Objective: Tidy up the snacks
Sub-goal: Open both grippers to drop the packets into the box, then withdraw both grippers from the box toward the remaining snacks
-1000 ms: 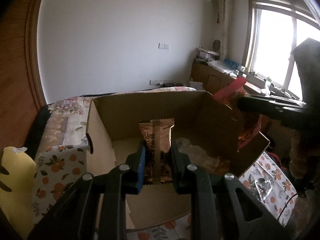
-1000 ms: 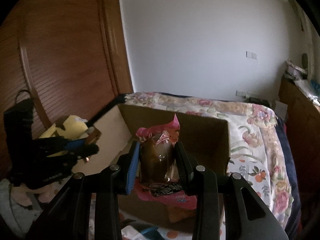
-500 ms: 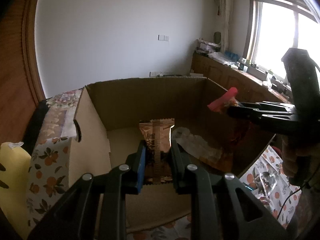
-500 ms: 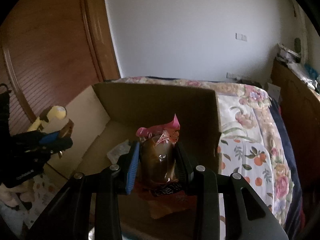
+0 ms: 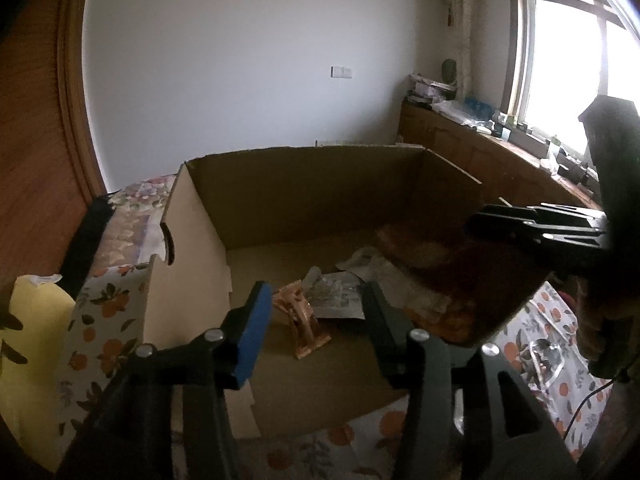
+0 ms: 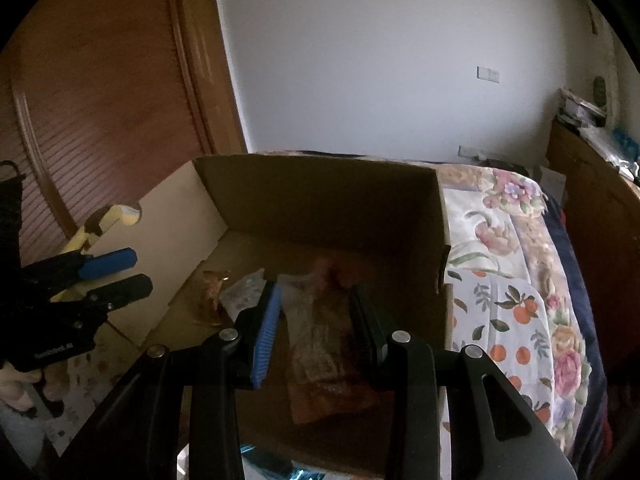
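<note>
The left gripper point(image 5: 314, 314) hangs over the cardboard box point(image 5: 320, 184), jaws opening, empty; the brown snack packet point(image 5: 302, 320) lies inside it; the right gripper point(image 6: 314, 320) stands parted, a blurred packet point(image 6: 316, 344) between its fingers, grip unclear.

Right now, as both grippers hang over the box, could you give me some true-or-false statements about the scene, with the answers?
1. The cardboard box is open at the top. True.
2. The left gripper is clamped on the brown packet. False: its jaws are opening, and the packet is down in the box, clear of them.
3. The box sits on a bare wooden table. False: it rests on a floral bedspread.
4. The right gripper has a pink-topped packet between its fingers. True.
</note>
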Demonstrator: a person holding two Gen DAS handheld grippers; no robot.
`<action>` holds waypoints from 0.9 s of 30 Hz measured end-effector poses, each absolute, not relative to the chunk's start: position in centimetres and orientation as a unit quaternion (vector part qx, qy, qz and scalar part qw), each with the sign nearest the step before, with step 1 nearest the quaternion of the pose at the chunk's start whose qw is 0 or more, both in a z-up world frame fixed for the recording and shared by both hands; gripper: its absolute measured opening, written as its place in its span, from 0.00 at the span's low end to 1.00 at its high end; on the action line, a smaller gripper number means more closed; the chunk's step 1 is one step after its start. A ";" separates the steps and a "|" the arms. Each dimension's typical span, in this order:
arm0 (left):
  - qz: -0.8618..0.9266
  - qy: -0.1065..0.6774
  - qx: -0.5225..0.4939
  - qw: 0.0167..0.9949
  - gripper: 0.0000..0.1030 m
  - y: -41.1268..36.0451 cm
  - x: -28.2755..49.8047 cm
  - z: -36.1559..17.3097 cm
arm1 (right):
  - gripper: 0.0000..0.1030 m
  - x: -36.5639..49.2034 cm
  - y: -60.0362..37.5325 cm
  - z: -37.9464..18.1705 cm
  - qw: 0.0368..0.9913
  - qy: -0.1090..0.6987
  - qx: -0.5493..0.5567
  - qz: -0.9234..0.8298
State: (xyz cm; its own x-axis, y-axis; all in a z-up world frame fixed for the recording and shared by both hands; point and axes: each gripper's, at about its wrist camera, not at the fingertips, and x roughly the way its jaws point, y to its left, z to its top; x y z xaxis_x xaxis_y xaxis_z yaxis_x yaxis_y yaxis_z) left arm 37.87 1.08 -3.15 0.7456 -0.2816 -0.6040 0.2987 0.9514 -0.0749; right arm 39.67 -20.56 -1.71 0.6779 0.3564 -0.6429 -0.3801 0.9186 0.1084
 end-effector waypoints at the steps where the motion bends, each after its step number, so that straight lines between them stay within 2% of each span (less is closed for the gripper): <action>1: -0.156 0.321 0.011 0.934 0.48 1.2 37.7 -3.0 | 0.34 39.3 -20.6 -1.5 0.916 0.346 -0.016 0.204; 13: -0.146 0.298 0.013 0.943 0.51 1.3 33.3 0.3 | 0.36 33.4 -22.1 1.5 0.917 0.336 -0.010 0.214; 16: -0.149 0.292 0.009 0.945 0.66 1.3 31.9 1.2 | 0.38 32.1 -22.7 2.0 0.919 0.335 -0.009 0.209; 18: -0.150 0.287 0.010 0.946 0.67 1.2 30.7 2.0 | 0.38 31.2 -23.1 2.3 0.919 0.334 -0.006 0.207; 22: -0.155 0.283 0.012 0.946 0.68 1.1 29.0 3.1 | 0.44 29.4 -23.6 3.0 0.922 0.330 -0.005 0.203; 24: -0.159 0.280 0.012 0.947 0.72 1.0 28.0 3.6 | 0.48 28.6 -23.7 3.3 0.923 0.327 -0.005 0.201; 27: -0.174 0.278 0.011 0.944 0.77 0.8 26.8 4.3 | 0.61 27.6 -24.0 3.7 0.926 0.323 -0.007 0.194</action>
State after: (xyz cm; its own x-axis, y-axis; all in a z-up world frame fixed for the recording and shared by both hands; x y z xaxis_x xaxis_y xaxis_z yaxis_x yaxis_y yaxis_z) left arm 26.78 0.79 4.33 0.7841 -0.3235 -0.5297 0.3352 0.9390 -0.0772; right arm 27.59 -23.99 3.75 0.7165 0.3555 -0.6002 -0.3642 0.9245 0.1129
